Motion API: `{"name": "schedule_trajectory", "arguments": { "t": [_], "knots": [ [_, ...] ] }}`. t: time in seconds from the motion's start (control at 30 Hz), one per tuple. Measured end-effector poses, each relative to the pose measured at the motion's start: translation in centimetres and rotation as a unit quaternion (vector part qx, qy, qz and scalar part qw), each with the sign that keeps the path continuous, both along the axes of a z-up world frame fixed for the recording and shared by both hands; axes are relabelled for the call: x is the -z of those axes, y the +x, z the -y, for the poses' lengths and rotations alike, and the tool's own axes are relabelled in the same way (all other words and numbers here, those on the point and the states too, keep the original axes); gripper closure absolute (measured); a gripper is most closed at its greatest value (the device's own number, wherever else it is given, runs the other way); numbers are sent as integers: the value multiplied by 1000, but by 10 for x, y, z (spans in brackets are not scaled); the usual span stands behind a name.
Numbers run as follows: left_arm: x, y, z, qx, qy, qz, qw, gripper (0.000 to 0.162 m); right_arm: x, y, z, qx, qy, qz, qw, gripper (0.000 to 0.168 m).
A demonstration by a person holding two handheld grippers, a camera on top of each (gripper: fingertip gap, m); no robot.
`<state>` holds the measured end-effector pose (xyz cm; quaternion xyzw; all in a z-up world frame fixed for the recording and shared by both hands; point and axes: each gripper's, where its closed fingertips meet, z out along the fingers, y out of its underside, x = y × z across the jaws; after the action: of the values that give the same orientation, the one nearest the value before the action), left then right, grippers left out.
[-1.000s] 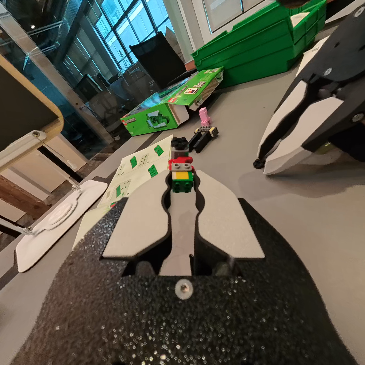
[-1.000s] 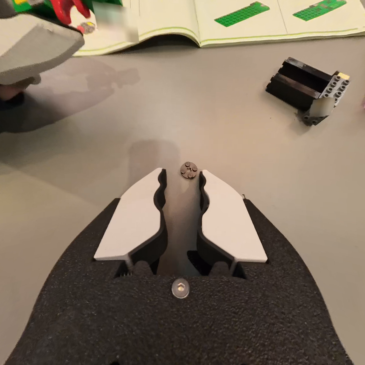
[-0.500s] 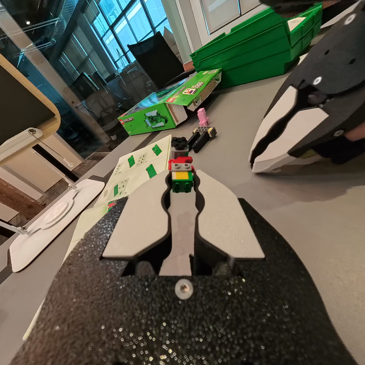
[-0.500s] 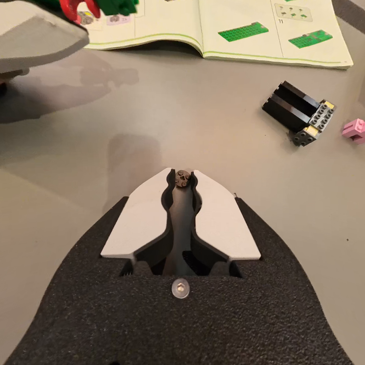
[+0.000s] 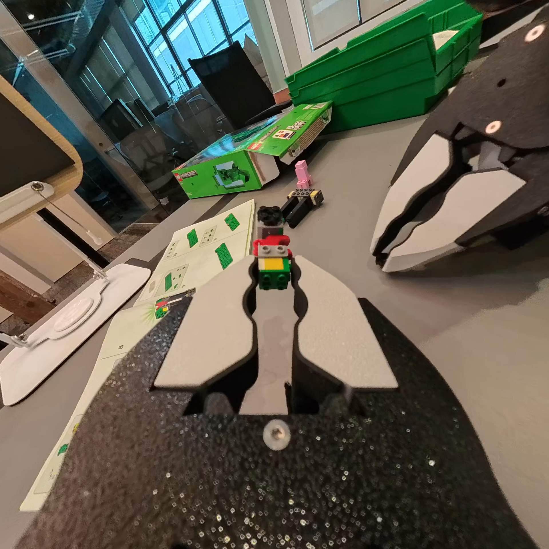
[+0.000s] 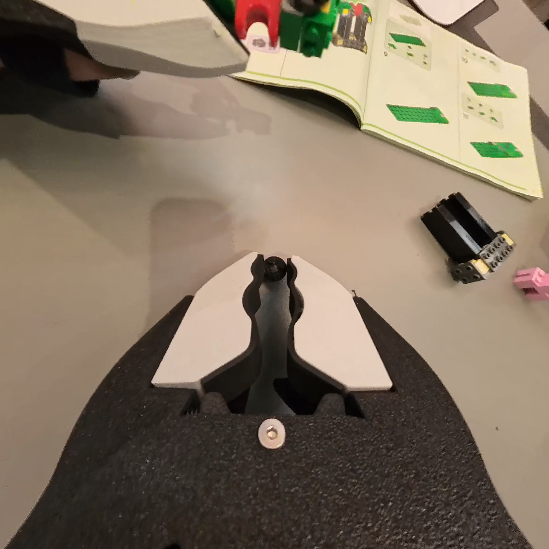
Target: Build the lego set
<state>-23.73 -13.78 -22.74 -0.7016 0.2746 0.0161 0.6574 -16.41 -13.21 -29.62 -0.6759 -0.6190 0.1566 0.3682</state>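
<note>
The left gripper has its jaws clamped on a small lego assembly: a green block at the tips, then yellow, a grey plate, a red clip and a black round piece farthest out. It is held above the open instruction booklet on the grey surface.

The right gripper has its jaws closed on a small black round plate pinched at the very tips, lifted off the surface.

Beyond the booklet lie a black build with grey and yellow bricks at one end and, just beside it, a pink figure. Farther back the green lego box lies on its side with its end flap open; what it holds cannot be made out. Behind it stand stacked green bins; the top one seems to hold something white, though it is mostly hidden. A white flat stand base rests to the left of the booklet.
</note>
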Motion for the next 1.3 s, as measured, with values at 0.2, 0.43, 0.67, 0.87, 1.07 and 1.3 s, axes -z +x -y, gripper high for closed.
{"name": "schedule_trajectory", "arguments": {
  "t": [0.2,0.43,0.67,0.87,1.07,1.3],
  "knots": [
    [3,-1,-1,-4,-9,-5,1000,142,2,4,1,26,-55,-10,998,146],
    [4,0,-2,-4,-12,-9,1000,142,5,7,5,53,-111,-15,992,147],
    [5,0,-1,-3,-13,-9,1000,142,5,11,-2,90,-88,7,992,147],
    [4,0,-1,-3,-12,-8,1000,142,5,9,0,75,-71,12,995,154],
    [5,0,-1,-2,-13,-9,1000,142,5,12,6,75,-79,7,994,144],
    [5,1,-1,-1,-13,-9,1000,142,5,7,4,51,-99,-5,994,146]
  ]
}}
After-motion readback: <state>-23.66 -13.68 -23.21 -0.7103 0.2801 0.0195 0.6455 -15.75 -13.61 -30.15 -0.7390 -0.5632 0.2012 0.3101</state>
